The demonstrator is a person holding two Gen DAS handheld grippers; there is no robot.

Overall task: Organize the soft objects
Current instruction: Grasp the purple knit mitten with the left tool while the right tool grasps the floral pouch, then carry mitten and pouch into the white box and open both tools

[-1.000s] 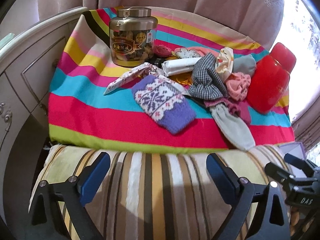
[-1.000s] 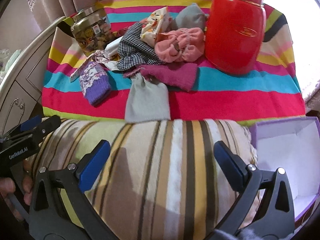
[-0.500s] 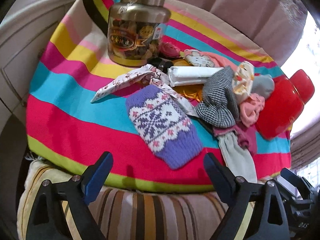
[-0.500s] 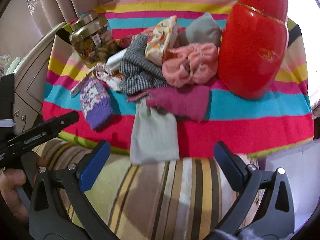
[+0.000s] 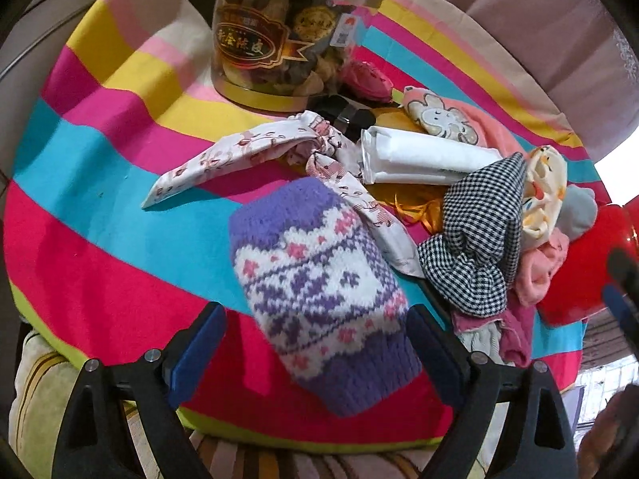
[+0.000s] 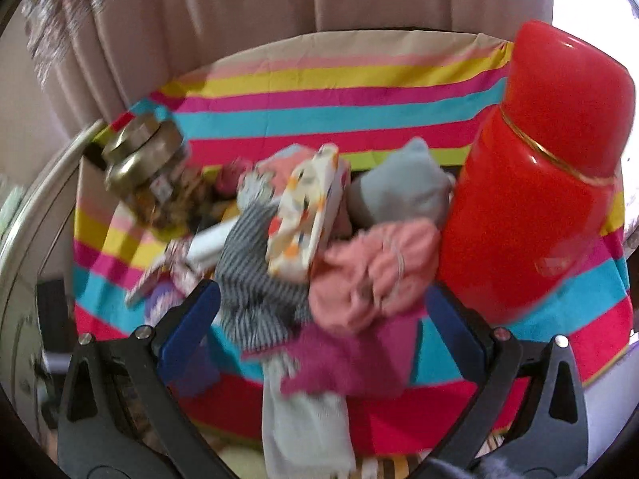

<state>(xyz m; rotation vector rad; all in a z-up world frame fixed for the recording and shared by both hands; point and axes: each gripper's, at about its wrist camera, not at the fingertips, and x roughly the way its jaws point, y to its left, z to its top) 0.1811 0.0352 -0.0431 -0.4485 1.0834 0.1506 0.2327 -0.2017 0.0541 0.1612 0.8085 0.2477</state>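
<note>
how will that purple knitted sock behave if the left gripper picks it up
The purple knitted sock looks thick and soft, so it would probably sag from the pinch point rather than stay stiff. Its fuzzy yarn should grip the pads, not slip. Its cuff touches the floral cloth strip, which might drag along.

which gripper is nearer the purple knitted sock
Left. The left gripper straddles the purple knitted sock, its jaws closing with pads not yet touching it. The right gripper is over the pink clothes; the sock lies off beyond its left finger.
</note>
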